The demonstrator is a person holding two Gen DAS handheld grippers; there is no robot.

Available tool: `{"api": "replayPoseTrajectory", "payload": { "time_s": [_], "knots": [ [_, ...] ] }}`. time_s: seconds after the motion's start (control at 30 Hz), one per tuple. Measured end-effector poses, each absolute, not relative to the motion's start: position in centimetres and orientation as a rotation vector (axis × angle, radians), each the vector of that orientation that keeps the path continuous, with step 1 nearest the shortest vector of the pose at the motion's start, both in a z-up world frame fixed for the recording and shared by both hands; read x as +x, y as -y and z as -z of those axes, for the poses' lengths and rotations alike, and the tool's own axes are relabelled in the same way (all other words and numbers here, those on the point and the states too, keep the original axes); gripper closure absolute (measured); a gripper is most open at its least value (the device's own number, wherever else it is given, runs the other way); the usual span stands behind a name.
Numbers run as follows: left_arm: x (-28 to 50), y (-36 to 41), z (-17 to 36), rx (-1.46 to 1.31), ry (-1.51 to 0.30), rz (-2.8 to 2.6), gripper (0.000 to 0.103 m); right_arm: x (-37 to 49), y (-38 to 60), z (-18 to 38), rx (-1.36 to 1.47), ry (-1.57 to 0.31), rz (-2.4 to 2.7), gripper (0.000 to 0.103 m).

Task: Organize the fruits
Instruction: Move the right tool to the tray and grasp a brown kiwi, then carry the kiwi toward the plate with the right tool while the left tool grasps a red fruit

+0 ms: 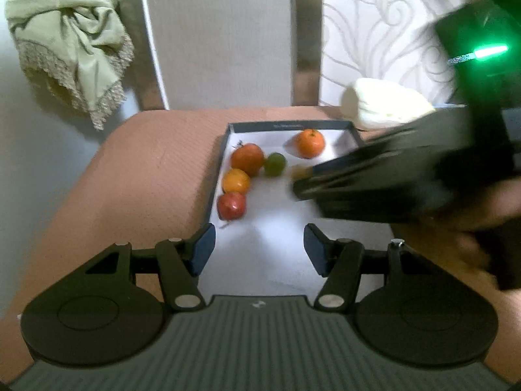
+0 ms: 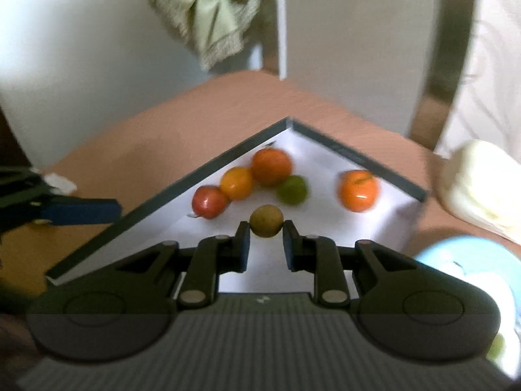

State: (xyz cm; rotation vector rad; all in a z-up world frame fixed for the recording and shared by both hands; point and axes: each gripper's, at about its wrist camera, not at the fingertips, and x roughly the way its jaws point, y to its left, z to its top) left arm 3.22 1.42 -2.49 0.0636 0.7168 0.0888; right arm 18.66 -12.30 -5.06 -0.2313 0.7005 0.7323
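A shallow white tray with a dark rim [image 2: 358, 156] lies on the orange surface. In it lie a red fruit [image 2: 209, 201], a yellow-orange one [image 2: 236, 182], a larger orange-red one [image 2: 272, 166], a green one [image 2: 292, 189], and an orange [image 2: 358, 190] set apart on the right. Over the tray's white floor, my right gripper [image 2: 266, 228] is shut on a small yellow-brown fruit [image 2: 266, 221]. The left wrist view shows the same tray [image 1: 286, 125], with that gripper [image 1: 298, 182] reaching in from the right, blurred. My left gripper [image 1: 259, 249] is open and holds nothing, low over the tray's near end.
A pale lumpy white object [image 2: 482, 182] sits just beyond the tray's right corner. A light blue bowl [image 2: 469, 260] stands at the right edge. A green cloth [image 1: 71, 39] hangs at the back left. Metal chair-back posts [image 1: 307, 65] rise behind the orange surface [image 1: 146, 179].
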Motion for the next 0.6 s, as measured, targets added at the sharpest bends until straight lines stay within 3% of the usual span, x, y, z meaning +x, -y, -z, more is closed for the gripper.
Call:
{"api": "replayPoseTrajectory", "payload": {
  "time_s": [0.27,0.6],
  "knots": [
    [7.7,0.1,3.5,0.089,-0.727,-0.205,0.037,12.5,17.8,1.2,-0.113,-0.625,-0.709,0.078],
    [12.1,-1.4,6.2,0.019,-0.881,-0.207,0.038,8.9,19.7,-1.1,-0.073,-0.572,-0.662,0.079]
  ]
}}
